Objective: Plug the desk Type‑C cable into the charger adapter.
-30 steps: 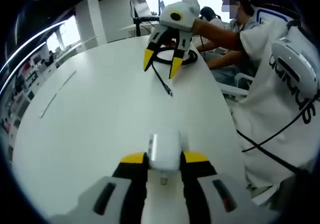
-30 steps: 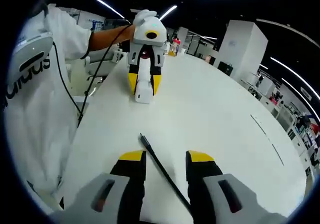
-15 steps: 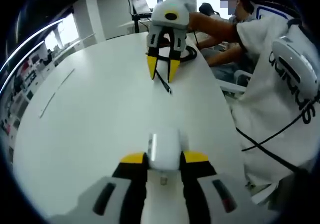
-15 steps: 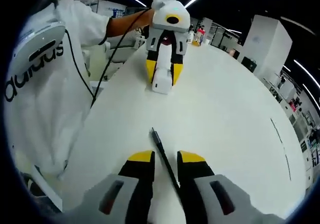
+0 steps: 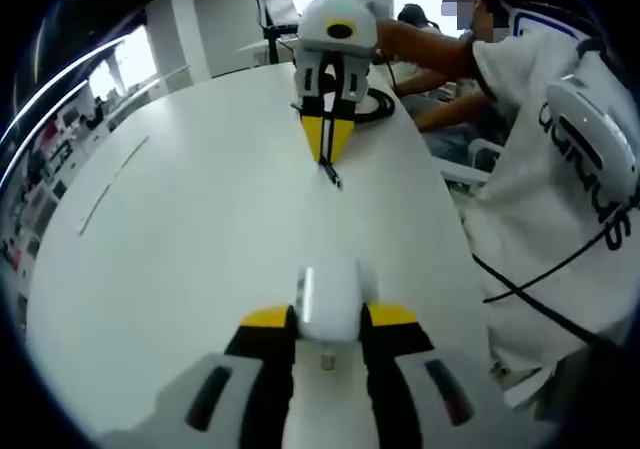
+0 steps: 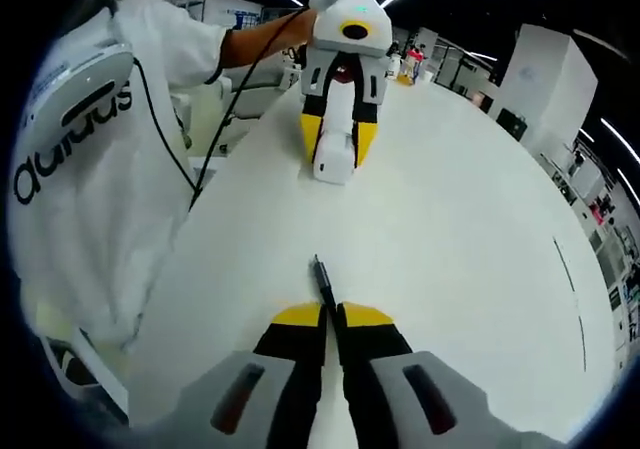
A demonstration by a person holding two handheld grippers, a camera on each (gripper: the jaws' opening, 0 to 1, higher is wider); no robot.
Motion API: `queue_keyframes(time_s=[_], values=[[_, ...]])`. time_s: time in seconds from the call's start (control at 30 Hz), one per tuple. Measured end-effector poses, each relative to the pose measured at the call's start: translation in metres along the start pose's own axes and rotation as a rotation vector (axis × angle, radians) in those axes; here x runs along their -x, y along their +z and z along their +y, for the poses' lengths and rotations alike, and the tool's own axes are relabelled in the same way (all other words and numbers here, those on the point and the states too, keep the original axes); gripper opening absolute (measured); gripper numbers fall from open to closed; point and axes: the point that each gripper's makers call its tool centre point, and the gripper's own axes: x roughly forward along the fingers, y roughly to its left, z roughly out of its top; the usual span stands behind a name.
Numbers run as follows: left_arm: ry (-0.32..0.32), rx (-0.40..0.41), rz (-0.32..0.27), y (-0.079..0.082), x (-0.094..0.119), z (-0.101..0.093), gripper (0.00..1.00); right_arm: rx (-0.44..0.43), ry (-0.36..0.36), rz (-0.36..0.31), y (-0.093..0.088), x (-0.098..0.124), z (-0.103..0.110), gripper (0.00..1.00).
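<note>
Two hand-held grippers work over a smooth white round table [image 5: 180,229]. One white, rounded, blocky charger adapter [image 5: 330,304] sits clamped between the yellow-tipped jaws of the left gripper [image 5: 330,319], low over the table, towards the edge nearest the person; the right gripper view shows the same adapter [image 6: 334,149] in that gripper [image 6: 338,134]. One thin black Type-C cable [image 6: 324,281] lies on the table, its plug end poking out past the right gripper [image 6: 332,317], whose jaws are pressed together on it. Its remaining length coils [image 5: 372,111] near the far edge. A person's white shirt [image 6: 75,169] carries partly readable dark lettering, not fully legible.
</note>
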Motion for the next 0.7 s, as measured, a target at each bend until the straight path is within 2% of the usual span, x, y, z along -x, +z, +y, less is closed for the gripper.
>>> queue_keyframes(time_s=[0.1,0.2,0.27,0.5,0.7], values=[[-0.002,0.004,0.003,0.0,0.0,0.0,0.25,0.068,-0.006,0.067,-0.001,0.0,0.0,0.02],[-0.002,0.005,0.01,0.0,-0.001,-0.001,0.25,0.087,-0.011,0.124,0.0,-0.002,-0.001,0.02],[-0.002,0.004,0.01,0.0,-0.001,-0.001,0.25,0.086,-0.012,0.139,0.002,-0.004,-0.001,0.02],[-0.001,0.022,-0.015,0.0,-0.001,-0.001,0.25,0.058,-0.015,0.124,0.006,-0.008,0.003,0.01],[0.0,0.016,-0.003,0.0,-0.001,0.0,0.25,-0.006,-0.035,0.092,0.008,-0.011,0.001,0.01]])
